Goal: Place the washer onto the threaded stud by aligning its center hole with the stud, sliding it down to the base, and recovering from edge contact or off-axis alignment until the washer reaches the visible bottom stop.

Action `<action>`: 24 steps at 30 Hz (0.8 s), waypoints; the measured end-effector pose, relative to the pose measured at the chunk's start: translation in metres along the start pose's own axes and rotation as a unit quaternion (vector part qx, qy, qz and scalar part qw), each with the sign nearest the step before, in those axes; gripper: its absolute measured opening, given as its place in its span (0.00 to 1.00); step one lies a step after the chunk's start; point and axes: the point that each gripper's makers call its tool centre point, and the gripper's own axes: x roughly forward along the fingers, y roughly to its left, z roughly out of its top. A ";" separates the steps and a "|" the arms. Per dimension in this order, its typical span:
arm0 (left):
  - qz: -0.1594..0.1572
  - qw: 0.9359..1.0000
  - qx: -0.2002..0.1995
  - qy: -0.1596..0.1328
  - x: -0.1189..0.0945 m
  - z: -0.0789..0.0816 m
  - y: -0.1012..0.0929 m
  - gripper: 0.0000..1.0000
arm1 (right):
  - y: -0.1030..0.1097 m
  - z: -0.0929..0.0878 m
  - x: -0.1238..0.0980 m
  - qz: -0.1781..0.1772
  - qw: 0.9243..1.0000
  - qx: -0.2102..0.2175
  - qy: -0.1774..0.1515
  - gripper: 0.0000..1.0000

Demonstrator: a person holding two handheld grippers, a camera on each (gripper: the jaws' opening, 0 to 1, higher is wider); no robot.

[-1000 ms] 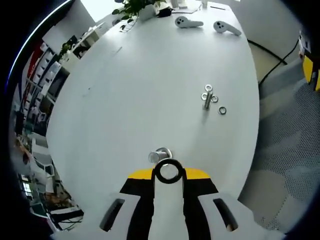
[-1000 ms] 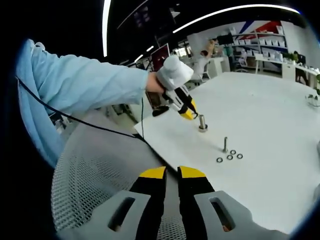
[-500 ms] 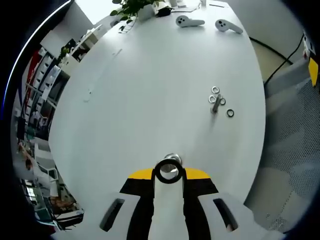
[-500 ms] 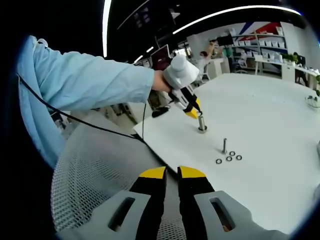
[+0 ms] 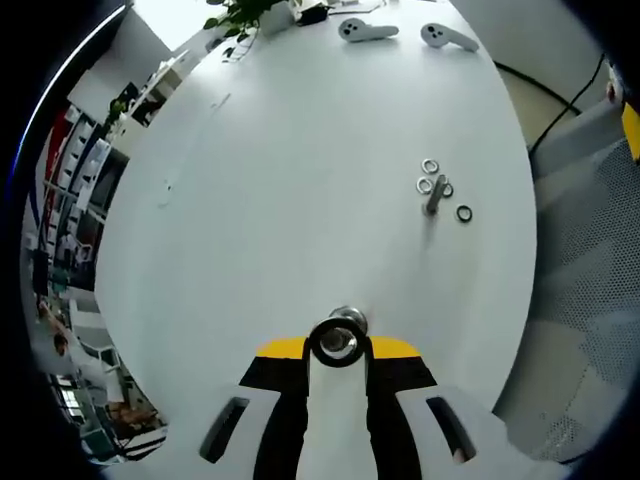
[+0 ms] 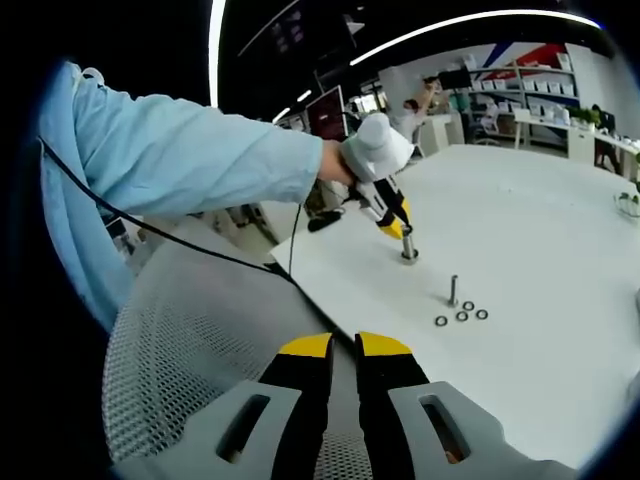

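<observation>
White, glossy worktop (image 5: 300, 180) in an open office carries the threaded stud (image 5: 348, 322), the clenched left gripper (image 5: 338, 343) holding the washer (image 5: 338, 341) atop it; right gripper (image 6: 344, 352) closed, empty.

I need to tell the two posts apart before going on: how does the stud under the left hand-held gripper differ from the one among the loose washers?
The near stud looks thicker than the far stud.

The near stud has the left hand-held gripper right above it, holding a washer; the far stud is unattended.

Four loose washers lie around the far stud, none by the near one.

Both stand upright on the white table.
</observation>
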 end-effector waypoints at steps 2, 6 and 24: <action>0.002 1.000 0.007 0.001 0.001 0.000 0.001 0.18 | 0.000 0.000 0.000 0.000 1.000 0.000 0.000 0.11; 0.001 1.000 0.004 0.003 0.003 0.001 0.002 0.18 | 0.000 0.000 0.000 0.001 1.000 -0.001 0.000 0.11; -0.013 0.999 0.019 0.027 0.024 -0.002 -0.001 0.18 | 0.000 0.001 0.000 0.001 1.000 -0.005 -0.004 0.11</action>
